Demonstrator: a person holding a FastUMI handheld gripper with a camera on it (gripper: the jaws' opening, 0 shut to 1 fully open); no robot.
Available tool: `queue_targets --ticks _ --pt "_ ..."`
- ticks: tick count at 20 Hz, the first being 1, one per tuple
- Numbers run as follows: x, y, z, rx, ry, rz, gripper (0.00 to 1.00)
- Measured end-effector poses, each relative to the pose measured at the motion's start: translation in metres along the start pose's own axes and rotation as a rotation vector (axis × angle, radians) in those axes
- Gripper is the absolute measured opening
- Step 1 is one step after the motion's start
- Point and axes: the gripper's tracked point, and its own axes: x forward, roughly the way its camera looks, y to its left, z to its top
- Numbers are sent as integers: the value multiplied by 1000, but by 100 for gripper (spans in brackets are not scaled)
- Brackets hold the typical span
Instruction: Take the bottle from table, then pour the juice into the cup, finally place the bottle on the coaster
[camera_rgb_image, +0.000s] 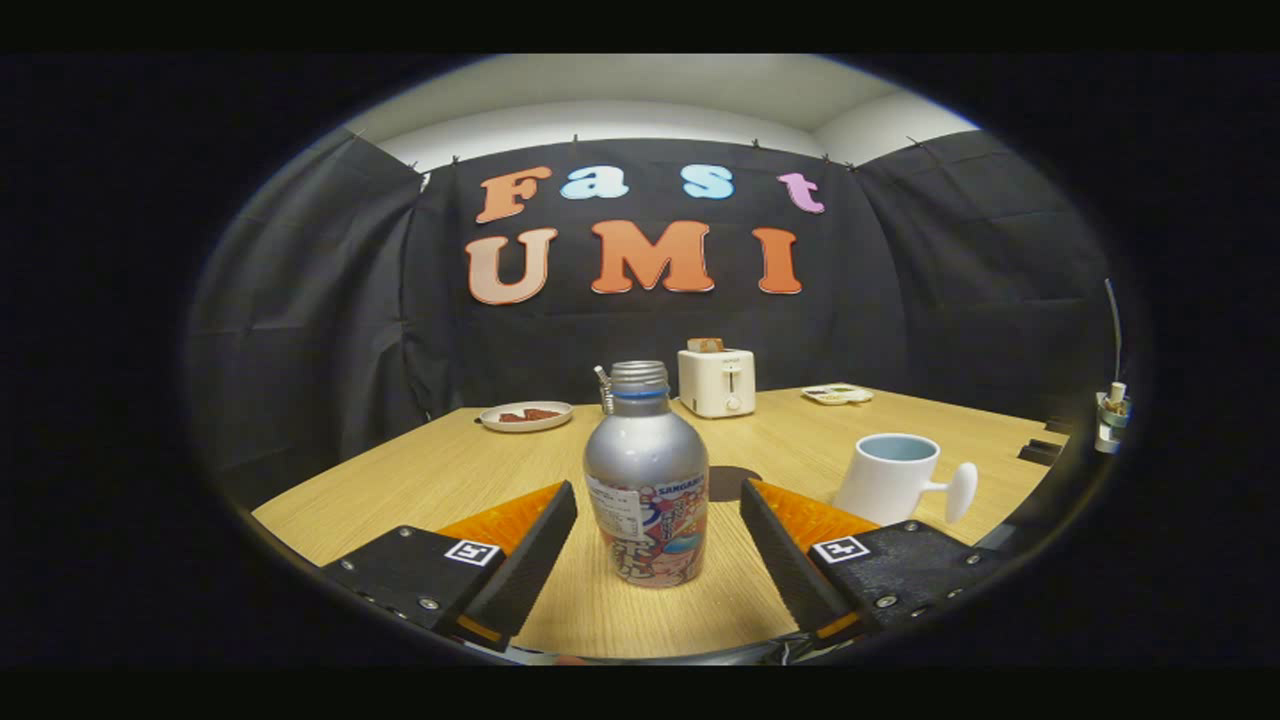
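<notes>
At the bottom centre of the frame the gripper (658, 535) has its fingers spread wide, one on each side of the bottle (646, 475), with a clear gap of bare table (420, 470) between each finger and the bottle's wall. Neither finger touches it, so nothing is held. The bottle stands upright, long axis vertical, cap on, dead centre between the fingers, so closing them should be what the grasp needs. Just behind it a dark round patch, probably the coaster (738, 481), is half hidden by the bottle. To the lower right, beyond the right finger, stands the cup (890, 478), handle pointing right; how full it is cannot be made out. Farther back sit a toaster (716, 381) and two plates (526, 415), their contents too small to tell.
</notes>
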Motion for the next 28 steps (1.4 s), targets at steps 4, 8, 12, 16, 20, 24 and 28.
queue_targets --ticks 4,8,12,16,20,24,28 --pt "6 -2 -20 -14 58 -5 98" --pt "9 1 -30 -3 91 8 98" --pt "14 3 -37 7 108 12 98" --pt "19 5 -40 10 123 23 98" --pt "21 5 -38 27 114 33 97" --pt "18 0 -36 36 127 23 77" --pt "11 2 -16 111 94 47 76"
